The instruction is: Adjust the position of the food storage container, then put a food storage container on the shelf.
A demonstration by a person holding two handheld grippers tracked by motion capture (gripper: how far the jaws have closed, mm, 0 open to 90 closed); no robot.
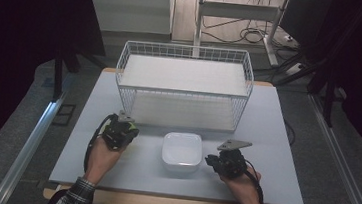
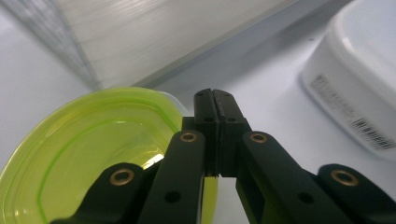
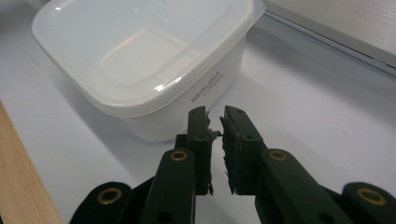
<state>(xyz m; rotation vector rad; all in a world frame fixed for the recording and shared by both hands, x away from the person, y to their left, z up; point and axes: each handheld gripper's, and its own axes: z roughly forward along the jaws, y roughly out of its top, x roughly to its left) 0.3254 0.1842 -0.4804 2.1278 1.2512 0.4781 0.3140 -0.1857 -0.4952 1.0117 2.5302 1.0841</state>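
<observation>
A white lidded plastic container (image 1: 181,151) sits mid-table in the high view, between my two grippers. My left gripper (image 1: 122,132) is to its left, my right gripper (image 1: 209,160) close to its right side. In the left gripper view the jaws (image 2: 215,93) are pressed together. A translucent yellow-green lid (image 2: 79,154) lies under and left of them; I cannot tell whether they touch it. The container (image 2: 355,70) is off to the right. In the right gripper view the jaws (image 3: 215,114) show only a thin slit, nothing in it, just short of the container's (image 3: 140,60) wall.
A white wire basket (image 1: 184,74) with a pale floor stands behind the container, its open side facing me. The light grey table top (image 1: 275,141) ends in a wooden front edge (image 3: 18,177). The basket's base (image 2: 163,37) is just ahead of the left jaws.
</observation>
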